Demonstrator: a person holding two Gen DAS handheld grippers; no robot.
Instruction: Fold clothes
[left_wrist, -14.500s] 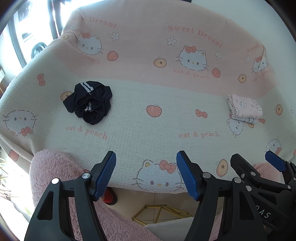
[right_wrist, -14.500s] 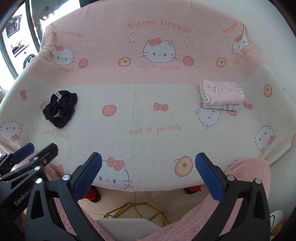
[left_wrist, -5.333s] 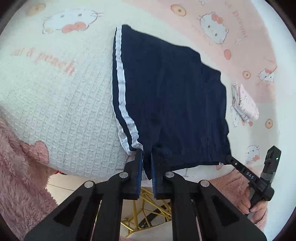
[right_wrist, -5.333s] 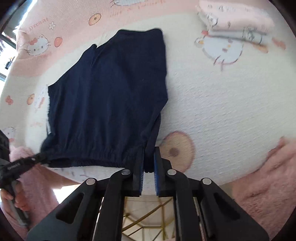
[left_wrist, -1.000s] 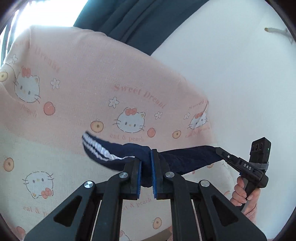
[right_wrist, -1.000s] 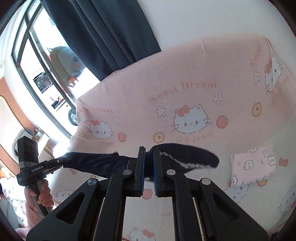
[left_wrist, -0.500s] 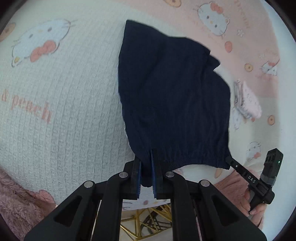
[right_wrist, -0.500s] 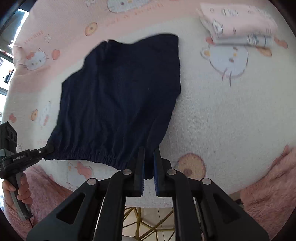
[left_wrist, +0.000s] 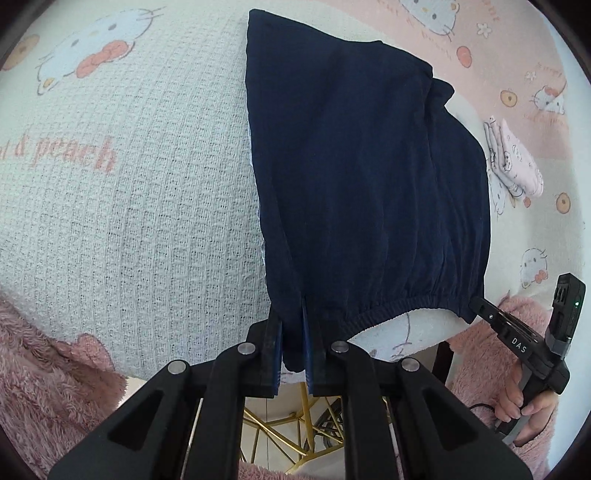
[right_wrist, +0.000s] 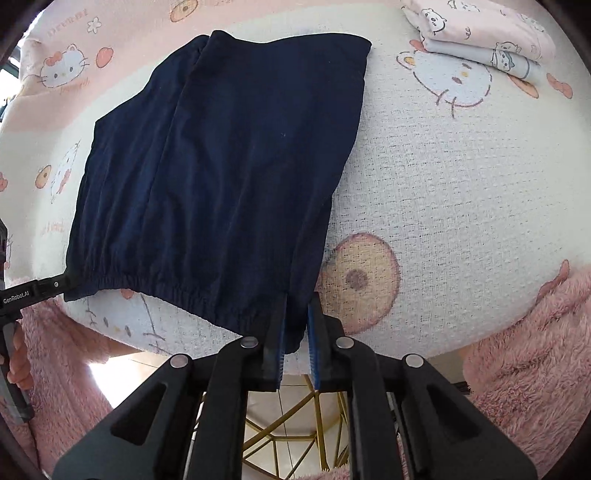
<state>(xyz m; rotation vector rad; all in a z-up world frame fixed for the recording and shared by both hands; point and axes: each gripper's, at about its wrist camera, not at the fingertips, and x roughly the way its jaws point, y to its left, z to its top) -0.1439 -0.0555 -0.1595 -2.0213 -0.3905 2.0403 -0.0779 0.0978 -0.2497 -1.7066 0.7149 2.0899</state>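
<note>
The shorts (left_wrist: 362, 177) lie spread away from both pinching grippers, left (left_wrist: 292, 354) and right (right_wrist: 295, 343) at the waistband's two corners (legs pointing farthest off).

Blanket (left_wrist: 129, 221): navy shorts (left_wrist: 362, 177), folded pink clothes (left_wrist: 517, 166).

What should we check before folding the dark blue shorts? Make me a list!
1. Left gripper holds the waistband corner of the dark navy fabric shorts: ok.
2. Right gripper holds the other corner: ok.
3. Shorts lying spread on the white and pink cartoon-cat blanket: ok.
4. Fabric smooth: not ok, creases show.
5. Folded pink printed clothes lie apart from the shorts: ok.
6. Waistband lying flat: not ok, it sags between the grippers.
</note>
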